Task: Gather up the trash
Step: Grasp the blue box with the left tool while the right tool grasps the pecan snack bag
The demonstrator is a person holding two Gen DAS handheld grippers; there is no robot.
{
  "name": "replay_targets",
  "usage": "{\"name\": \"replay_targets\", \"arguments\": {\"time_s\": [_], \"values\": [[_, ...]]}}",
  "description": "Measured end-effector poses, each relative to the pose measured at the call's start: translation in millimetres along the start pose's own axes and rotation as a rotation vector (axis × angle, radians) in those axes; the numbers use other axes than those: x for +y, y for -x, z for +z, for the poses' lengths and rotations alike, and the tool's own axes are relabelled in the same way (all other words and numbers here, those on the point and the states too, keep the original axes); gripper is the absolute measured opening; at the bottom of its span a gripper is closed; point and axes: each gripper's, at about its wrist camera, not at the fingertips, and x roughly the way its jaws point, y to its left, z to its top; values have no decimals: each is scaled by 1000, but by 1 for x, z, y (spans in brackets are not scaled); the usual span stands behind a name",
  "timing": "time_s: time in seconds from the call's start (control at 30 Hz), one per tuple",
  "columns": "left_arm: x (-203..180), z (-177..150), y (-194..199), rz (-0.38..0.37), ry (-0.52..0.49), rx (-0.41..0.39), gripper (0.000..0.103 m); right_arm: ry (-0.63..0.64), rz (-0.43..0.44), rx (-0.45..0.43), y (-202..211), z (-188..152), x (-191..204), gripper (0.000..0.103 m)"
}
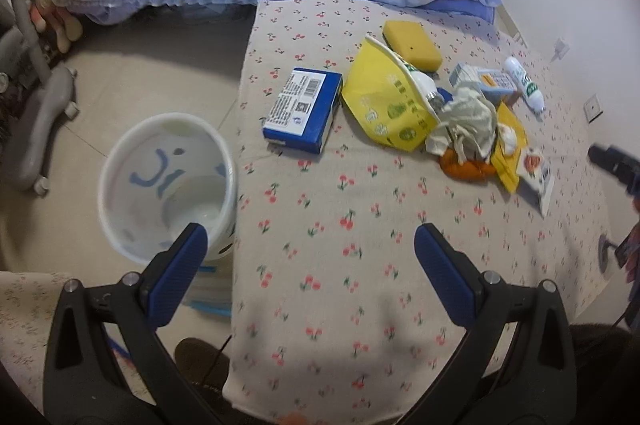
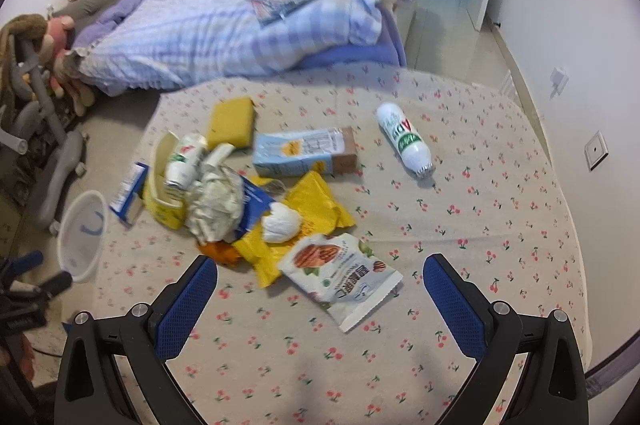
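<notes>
The table (image 2: 500, 185), under a cherry-print cloth, fills the middle of both views, with the trash heaped left of centre in the right wrist view and right of centre in the left wrist view. The white bin (image 1: 168, 185) stands on the floor at the table's edge, in the lower left of the left wrist view, and looks empty, so the collecting seems barely begun.

Both claws are released and hold nothing: the left gripper (image 1: 310, 249) hangs between bin and table edge, the right gripper (image 2: 320, 283) over the bare cloth at the bottom of its frame.

The step in hand is probably a first pick. The snack packet (image 2: 340, 277) lies nearest, just ahead of the right gripper's fingers. Its long axis runs from upper left to lower right in that frame, torn end toward the lower right. A good pick would turn the jaws across the packet's short width and pinch an edge, since it lies flat and limp.

The blue box (image 1: 304, 109) points from lower left to upper right, close to the bin. The white bottle (image 2: 404, 141) lies apart, neck toward the lower right.
</notes>
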Motion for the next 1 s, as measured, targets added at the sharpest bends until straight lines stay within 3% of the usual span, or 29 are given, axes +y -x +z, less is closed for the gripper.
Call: {"name": "replay_targets", "arguments": {"time_s": [0.23, 0.43, 0.63, 0.73, 0.83, 0.9, 0.93, 1.0], "values": [[9, 37, -50, -20, -14, 0, 103, 168, 38, 247, -75, -1, 2, 103], [7, 55, -86, -15, -41, -5, 102, 222, 6, 313, -110, -14, -7, 103], [15, 61, -109, -32, 4, 11, 101, 271, -9, 331, -135, -25, -7, 103], [16, 58, -114, -54, 22, 25, 94, 299, -15, 317, -146, -32, -7, 103], [13, 55, -116, -83, 24, 43, 80, 295, -5, 299, -149, -36, -6, 102], [8, 54, -114, -81, 5, 45, 72, 290, 1, 299, -144, -38, -4, 95], [5, 53, -112, -90, -5, 50, 62, 286, 9, 302, -145, -41, -5, 93], [0, 51, -108, -95, -17, 54, 59, 282, 29, 308, -140, -39, -5, 82]]}}
